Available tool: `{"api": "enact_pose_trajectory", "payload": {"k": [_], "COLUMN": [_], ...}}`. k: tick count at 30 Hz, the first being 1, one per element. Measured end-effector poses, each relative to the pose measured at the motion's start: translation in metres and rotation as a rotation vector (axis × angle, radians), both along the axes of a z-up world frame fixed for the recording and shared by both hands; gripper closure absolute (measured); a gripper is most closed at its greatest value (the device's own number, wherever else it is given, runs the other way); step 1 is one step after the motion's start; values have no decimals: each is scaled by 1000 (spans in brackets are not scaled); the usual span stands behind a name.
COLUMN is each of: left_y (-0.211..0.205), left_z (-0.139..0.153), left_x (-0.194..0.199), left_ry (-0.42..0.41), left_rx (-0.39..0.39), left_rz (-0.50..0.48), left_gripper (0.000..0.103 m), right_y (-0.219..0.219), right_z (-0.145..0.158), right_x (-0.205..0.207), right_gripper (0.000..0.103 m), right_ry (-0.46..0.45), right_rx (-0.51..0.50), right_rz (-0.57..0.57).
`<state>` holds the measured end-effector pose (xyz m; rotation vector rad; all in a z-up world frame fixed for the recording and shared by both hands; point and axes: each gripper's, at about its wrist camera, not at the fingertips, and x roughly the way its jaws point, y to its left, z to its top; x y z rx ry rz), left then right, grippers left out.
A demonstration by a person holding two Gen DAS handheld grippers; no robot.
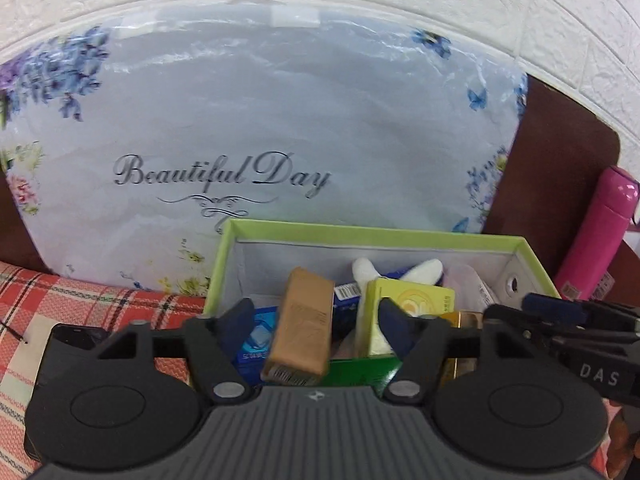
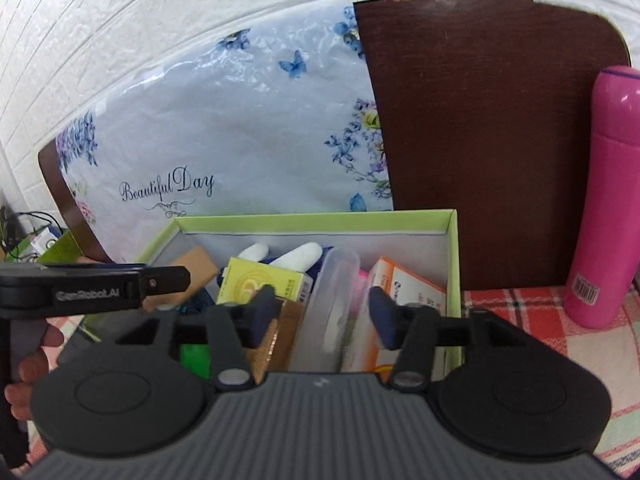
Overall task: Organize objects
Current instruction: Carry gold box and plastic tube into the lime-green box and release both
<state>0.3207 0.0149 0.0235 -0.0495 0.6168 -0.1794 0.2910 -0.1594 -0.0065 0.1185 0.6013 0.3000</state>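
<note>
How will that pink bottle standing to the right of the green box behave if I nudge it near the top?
The pink bottle is tall and narrow and stands upright on the checked cloth, so a high push would probably tip it. Its round body would then likely roll. The surface looks smooth and glossy, so fingers may slip; grip it low. Its weight cannot be judged.

My grippers' fingers (image 1: 394, 328) are dark blue. The box (image 2: 451, 248) before me is lime green outside, grey inside. A pink flask (image 2: 608, 200) stands on the red-and-cream checked cloth (image 2: 540, 320). The bag (image 1: 280, 120) is pale blue with purple flowers.
</note>
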Motion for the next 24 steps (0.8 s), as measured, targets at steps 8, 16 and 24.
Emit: {"api": "enact_pose_trajectory", "payload": {"k": [8, 16, 24], "left_y": [7, 3, -1], "left_z": [11, 45, 41], "left_x": [-13, -72, -144], "left_ry": [26, -42, -64], "left_rx": [-19, -5, 24], "left_rz": [34, 32, 20], "left_gripper": [30, 27, 25], "right_y": [-10, -25, -34], "right_z": [10, 45, 53], "right_x": [-17, -71, -139], "right_gripper": [19, 5, 1], "right_ry": [-30, -151, -202], "right_rx": [-4, -28, -45], "right_rz": [-8, -25, -29]}}
